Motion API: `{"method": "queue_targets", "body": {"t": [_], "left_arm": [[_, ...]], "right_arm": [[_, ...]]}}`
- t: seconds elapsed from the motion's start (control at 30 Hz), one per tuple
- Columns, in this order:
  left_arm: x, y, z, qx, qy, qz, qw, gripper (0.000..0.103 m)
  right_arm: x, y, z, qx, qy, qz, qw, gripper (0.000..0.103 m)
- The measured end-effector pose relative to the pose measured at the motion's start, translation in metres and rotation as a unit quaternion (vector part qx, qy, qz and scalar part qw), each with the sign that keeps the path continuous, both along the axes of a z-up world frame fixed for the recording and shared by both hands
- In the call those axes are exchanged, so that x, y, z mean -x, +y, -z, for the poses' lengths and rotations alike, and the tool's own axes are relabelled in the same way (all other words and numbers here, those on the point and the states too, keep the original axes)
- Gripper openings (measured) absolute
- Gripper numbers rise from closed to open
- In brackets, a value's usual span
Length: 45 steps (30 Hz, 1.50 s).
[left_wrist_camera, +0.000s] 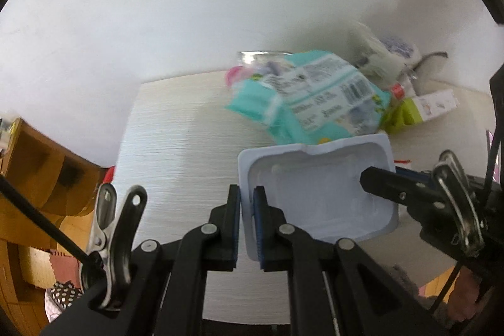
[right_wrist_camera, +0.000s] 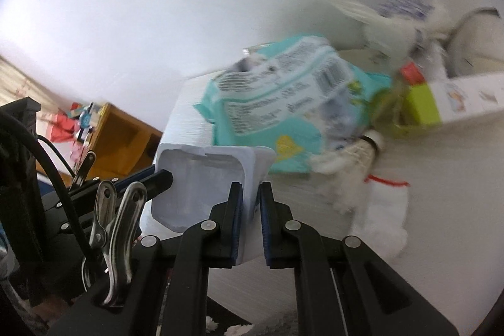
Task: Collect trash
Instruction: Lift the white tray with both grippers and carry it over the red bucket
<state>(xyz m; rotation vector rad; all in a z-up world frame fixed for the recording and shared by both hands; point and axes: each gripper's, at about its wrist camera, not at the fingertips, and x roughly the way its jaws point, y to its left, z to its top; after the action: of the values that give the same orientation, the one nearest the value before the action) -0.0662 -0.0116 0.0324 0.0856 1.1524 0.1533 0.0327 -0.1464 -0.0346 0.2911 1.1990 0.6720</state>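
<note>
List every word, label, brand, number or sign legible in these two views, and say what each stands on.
None can be read.
Teal wipes pack: a printed label with a barcode shows, but all of it is motion-blurred.
White and green carton: small pictures only, no legible words.
Blue-patterned wrapper at the back: print too blurred.
White plastic tub, gripped by both grippers: no print visible.

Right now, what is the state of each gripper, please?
Left gripper: shut on the rim of the white plastic tray.
Right gripper: shut on the opposite rim of the same tray.
</note>
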Motion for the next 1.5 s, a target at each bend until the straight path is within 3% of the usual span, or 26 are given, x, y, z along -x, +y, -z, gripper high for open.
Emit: {"method": "queue_targets", "body": {"t": [0.43,0.83,1.1,1.33,1.5], "left_arm": [[0.018,0.098,-0.017,-0.025,-0.037,-0.105,0.9935,0.009],[0.034,0.239,-0.012,0.012,-0.035,-0.215,0.9759,0.009],[0.044,0.354,0.012,0.028,-0.026,-0.251,0.9672,0.009],[0.058,0.431,0.037,0.048,-0.013,-0.303,0.9518,0.009],[0.066,0.47,0.065,0.065,-0.001,-0.314,0.9472,0.009]], "right_arm": [[-0.02,0.106,-0.015,-0.013,-0.016,-0.105,0.994,0.012],[-0.014,0.249,-0.026,0.002,-0.028,-0.203,0.979,0.012],[-0.014,0.353,-0.011,0.02,-0.026,-0.252,0.967,0.013],[-0.011,0.446,0.01,0.021,-0.01,-0.281,0.959,0.013],[-0.006,0.493,0.033,0.048,-0.003,-0.298,0.953,0.013]]}}
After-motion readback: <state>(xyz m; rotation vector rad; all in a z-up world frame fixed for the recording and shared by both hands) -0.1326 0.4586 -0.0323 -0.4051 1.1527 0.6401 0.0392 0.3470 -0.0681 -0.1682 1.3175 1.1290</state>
